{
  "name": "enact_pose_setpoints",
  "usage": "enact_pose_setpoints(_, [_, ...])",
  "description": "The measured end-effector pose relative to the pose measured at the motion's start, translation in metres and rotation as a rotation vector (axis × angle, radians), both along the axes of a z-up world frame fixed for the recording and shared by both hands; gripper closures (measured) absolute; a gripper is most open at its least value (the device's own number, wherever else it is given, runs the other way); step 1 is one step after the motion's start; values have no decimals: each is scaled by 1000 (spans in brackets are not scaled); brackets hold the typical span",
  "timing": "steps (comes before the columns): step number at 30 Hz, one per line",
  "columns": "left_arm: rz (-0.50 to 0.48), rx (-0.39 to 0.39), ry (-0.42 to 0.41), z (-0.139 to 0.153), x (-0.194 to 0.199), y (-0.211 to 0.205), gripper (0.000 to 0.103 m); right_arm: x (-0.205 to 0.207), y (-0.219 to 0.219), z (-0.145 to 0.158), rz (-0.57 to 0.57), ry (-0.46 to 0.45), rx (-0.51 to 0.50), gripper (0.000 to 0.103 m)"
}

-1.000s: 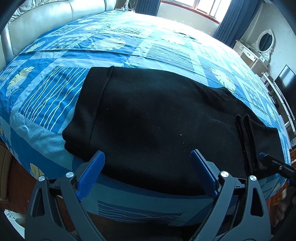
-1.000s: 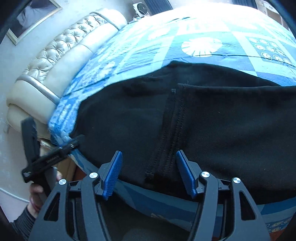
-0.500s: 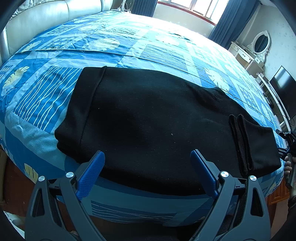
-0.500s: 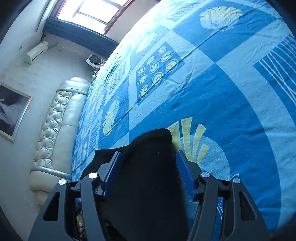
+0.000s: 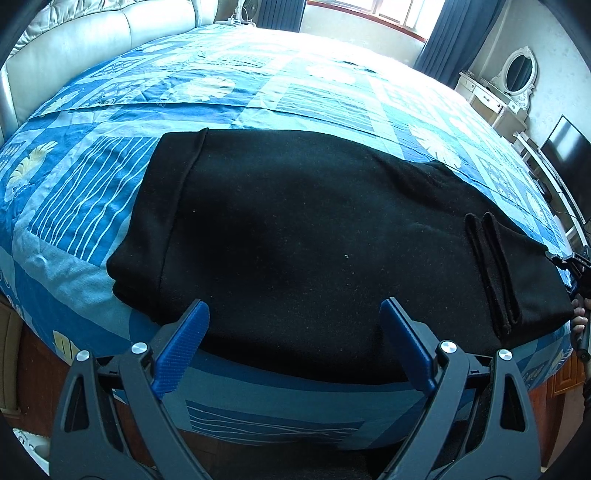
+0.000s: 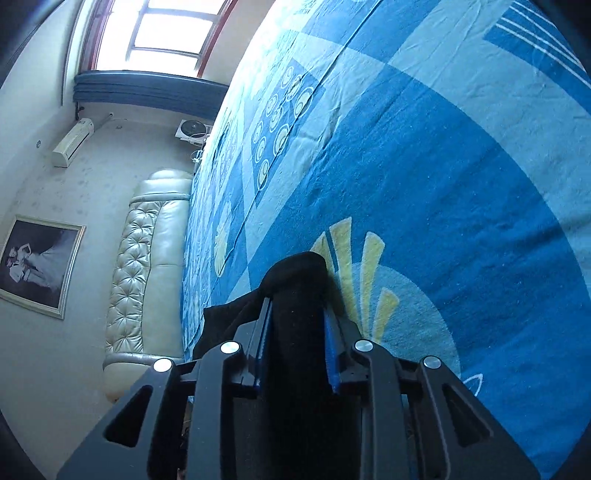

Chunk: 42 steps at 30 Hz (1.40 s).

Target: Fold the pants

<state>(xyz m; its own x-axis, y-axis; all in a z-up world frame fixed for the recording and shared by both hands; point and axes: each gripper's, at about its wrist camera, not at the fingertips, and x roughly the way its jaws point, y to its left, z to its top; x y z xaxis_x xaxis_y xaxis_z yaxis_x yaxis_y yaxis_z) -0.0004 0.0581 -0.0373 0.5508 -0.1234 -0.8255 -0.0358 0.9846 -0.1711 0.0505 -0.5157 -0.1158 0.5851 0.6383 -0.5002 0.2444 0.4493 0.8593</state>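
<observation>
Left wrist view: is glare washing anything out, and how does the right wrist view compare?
Left wrist view: sunlight blows out the far bedspread; the black pants lose detail in shadow. Right wrist view: the window is overexposed, the frame strongly rolled and curved, yet sharp.

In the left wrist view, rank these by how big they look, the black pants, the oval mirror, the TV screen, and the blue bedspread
Largest to smallest as they look:
1. blue bedspread
2. black pants
3. TV screen and oval mirror: both small, far off and partly cut by the fisheye edge, so I won't rank them.
</observation>
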Motion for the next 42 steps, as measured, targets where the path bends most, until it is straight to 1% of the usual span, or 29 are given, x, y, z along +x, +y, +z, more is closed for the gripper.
enact_pose_setpoints(5, [4, -8, 2, 0, 0, 1, 10, -43, 2, 1, 10, -8, 50, 64])
enact_pose_setpoints(10, [10, -21, 5, 1, 0, 2, 10, -81, 11, -3, 34, 3, 63, 63])
enact_pose_setpoints(13, [12, -25, 5, 1, 0, 3, 10, -88, 8, -12, 11, 5, 102, 63])
enact_pose_setpoints(14, [12, -25, 5, 1, 0, 3, 10, -90, 6, -15, 1, 7, 106, 66])
enact_pose_setpoints(15, [10, -23, 5, 1, 0, 3, 10, -90, 6, -17, -4, 16, 94, 68])
enact_pose_setpoints(17, [6, -19, 3, 1, 0, 3, 10, -87, 10, -16, 5, 30, 33, 76])
enact_pose_setpoints(19, [1, -11, 2, 0, 0, 2, 10, -90, 10, -16, 6, 19, 2, 79])
enact_pose_setpoints(20, [0, -6, 1, -1, 0, 1, 10, -91, 9, -17, 1, 11, 7, 80])
enact_pose_setpoints(22, [-4, 4, 0, -2, 0, 0, 10, -95, 6, -17, -14, 5, 29, 79])
enact_pose_setpoints(24, [-9, 14, -1, -2, -1, -1, 10, -95, 6, -11, -17, -2, 31, 76])
enact_pose_setpoints(25, [-13, 17, -2, -1, -1, -2, 10, -95, 6, -6, -20, -4, 19, 71])
enact_pose_setpoints(26, [-16, 19, -2, -1, -2, -2, 10, -95, 5, -1, -26, -4, -6, 69])
enact_pose_setpoints(29, [-16, 14, -7, 2, -2, 0, 10, -103, -3, 21, -98, -16, -108, 68])
enact_pose_setpoints(31, [-6, 2, -10, 4, -2, 2, 10, -106, -1, 38, -137, -43, -149, 68])
enact_pose_setpoints(33, [3, -8, -19, 7, -2, 3, 10, -104, 13, 55, -137, -90, -171, 62])
enact_pose_setpoints(35, [6, -5, -31, 10, -3, 2, 10, -97, 35, 67, -101, -138, -163, 50])
enact_pose_setpoints(37, [3, 4, -41, 13, -4, 2, 10, -85, 65, 70, -20, -167, -130, 46])
enact_pose_setpoints(38, [3, 10, -46, 15, -4, 2, 10, -78, 81, 69, 24, -172, -117, 46])
enact_pose_setpoints(40, [8, 20, -60, 18, -4, 4, 10, -66, 112, 61, 108, -171, -96, 46])
enact_pose_setpoints(42, [7, 22, -71, 21, -5, 9, 10, -56, 140, 49, 163, -155, -71, 46])
